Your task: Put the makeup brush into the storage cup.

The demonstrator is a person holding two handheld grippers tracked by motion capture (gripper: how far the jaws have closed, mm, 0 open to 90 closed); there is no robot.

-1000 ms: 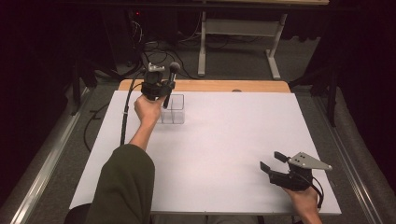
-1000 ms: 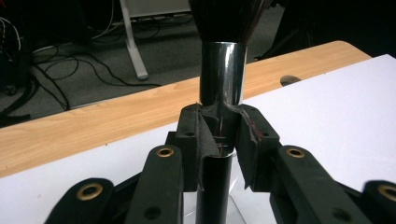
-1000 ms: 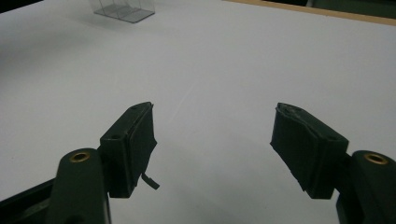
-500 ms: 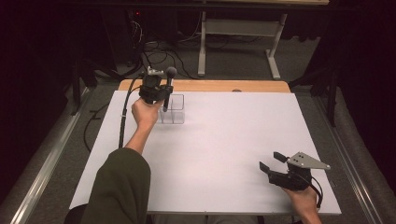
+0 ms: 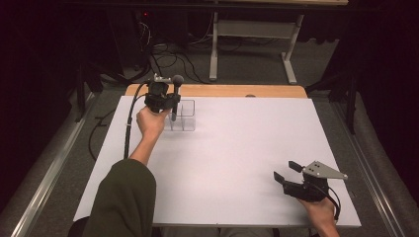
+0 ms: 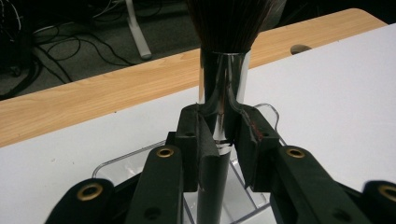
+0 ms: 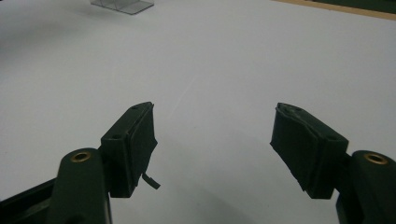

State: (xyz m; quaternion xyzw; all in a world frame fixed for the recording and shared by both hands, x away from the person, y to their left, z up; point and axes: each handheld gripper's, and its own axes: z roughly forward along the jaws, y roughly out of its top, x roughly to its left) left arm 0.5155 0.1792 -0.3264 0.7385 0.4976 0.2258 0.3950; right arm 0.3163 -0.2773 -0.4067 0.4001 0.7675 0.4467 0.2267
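The bench (image 5: 232, 158) is covered by a white sheet (image 5: 247, 143); beyond the sheet's far edge a strip of bare wood (image 5: 222, 91) shows. A clear plastic organiser (image 5: 184, 116) with compartments stands directly on the sheet, near the wooden strip, toward the sheet's far left corner. Around the organiser the sheet lies flat.
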